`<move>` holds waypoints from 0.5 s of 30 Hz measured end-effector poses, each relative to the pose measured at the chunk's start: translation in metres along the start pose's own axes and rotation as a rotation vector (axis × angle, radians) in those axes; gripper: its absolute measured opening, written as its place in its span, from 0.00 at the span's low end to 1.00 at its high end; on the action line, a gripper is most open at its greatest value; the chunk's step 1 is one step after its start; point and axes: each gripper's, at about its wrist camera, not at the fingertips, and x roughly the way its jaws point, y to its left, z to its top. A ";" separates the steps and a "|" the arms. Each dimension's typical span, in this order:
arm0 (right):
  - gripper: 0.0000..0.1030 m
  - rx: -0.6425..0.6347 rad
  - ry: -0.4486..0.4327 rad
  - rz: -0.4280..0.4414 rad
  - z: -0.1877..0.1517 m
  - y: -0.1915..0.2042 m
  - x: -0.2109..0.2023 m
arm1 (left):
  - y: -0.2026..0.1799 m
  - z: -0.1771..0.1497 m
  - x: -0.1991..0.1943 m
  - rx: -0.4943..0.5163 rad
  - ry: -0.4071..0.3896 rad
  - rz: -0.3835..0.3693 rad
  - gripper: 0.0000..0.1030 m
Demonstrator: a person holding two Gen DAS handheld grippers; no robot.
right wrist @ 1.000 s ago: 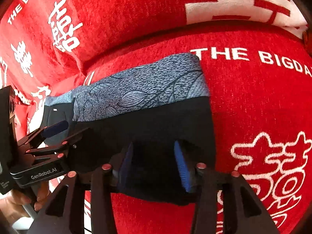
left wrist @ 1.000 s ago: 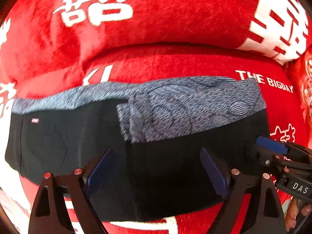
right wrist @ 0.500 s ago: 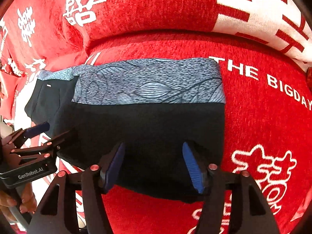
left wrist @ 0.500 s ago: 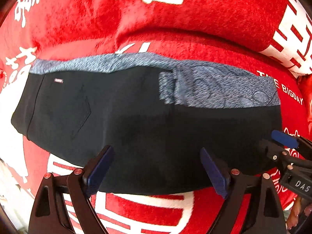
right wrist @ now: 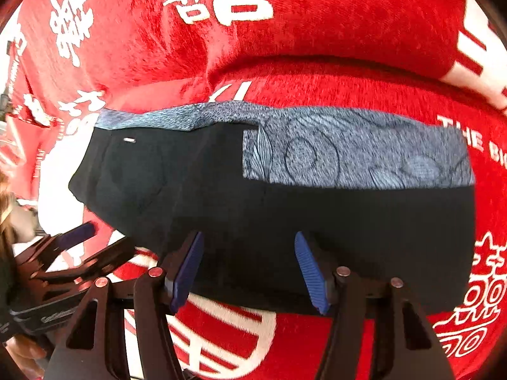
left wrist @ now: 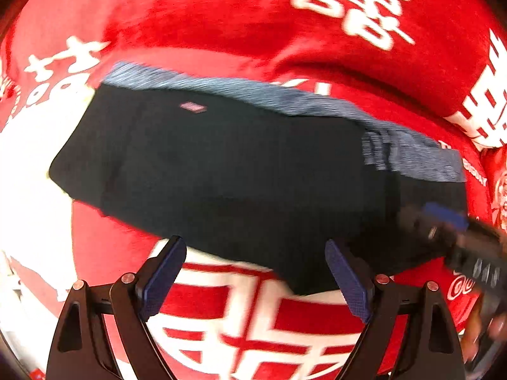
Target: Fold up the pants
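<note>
The black pants [left wrist: 240, 171] with a grey patterned band [right wrist: 358, 152] lie folded flat on a red cover, seen in both wrist views [right wrist: 348, 221]. My left gripper [left wrist: 256, 272] is open and empty, just short of the pants' near edge. My right gripper [right wrist: 247, 266] is open and empty, its blue pads over the pants' near edge. Each gripper shows in the other's view: the right one at the right edge [left wrist: 456, 224], the left one at lower left [right wrist: 79, 243]. A small label [left wrist: 193, 107] sits near the band.
A red plush cover [right wrist: 317, 25] with white characters and lettering drapes the seat and the raised backrest behind the pants. The cover's red and white pattern [left wrist: 253, 323] lies in front of the pants.
Both grippers have pulled back and up from the pants, and the left has swung left. The right gripper's jaws have opened wider. The pants lie still.
</note>
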 end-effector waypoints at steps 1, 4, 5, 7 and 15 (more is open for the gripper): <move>0.61 -0.018 -0.014 -0.025 0.004 0.004 -0.001 | 0.007 -0.002 0.001 -0.008 0.001 0.003 0.87; 0.61 -0.083 -0.049 -0.110 0.024 0.021 0.001 | 0.021 -0.007 0.005 -0.039 0.010 -0.012 0.87; 0.61 -0.088 -0.043 -0.128 0.031 0.021 0.004 | 0.023 -0.008 0.007 -0.048 0.014 -0.018 0.87; 0.58 -0.090 0.015 -0.192 0.046 0.021 0.024 | 0.024 -0.012 0.011 -0.061 0.021 -0.025 0.87; 0.01 -0.038 0.044 0.032 0.056 0.015 0.019 | 0.027 -0.015 0.013 -0.098 0.007 -0.074 0.87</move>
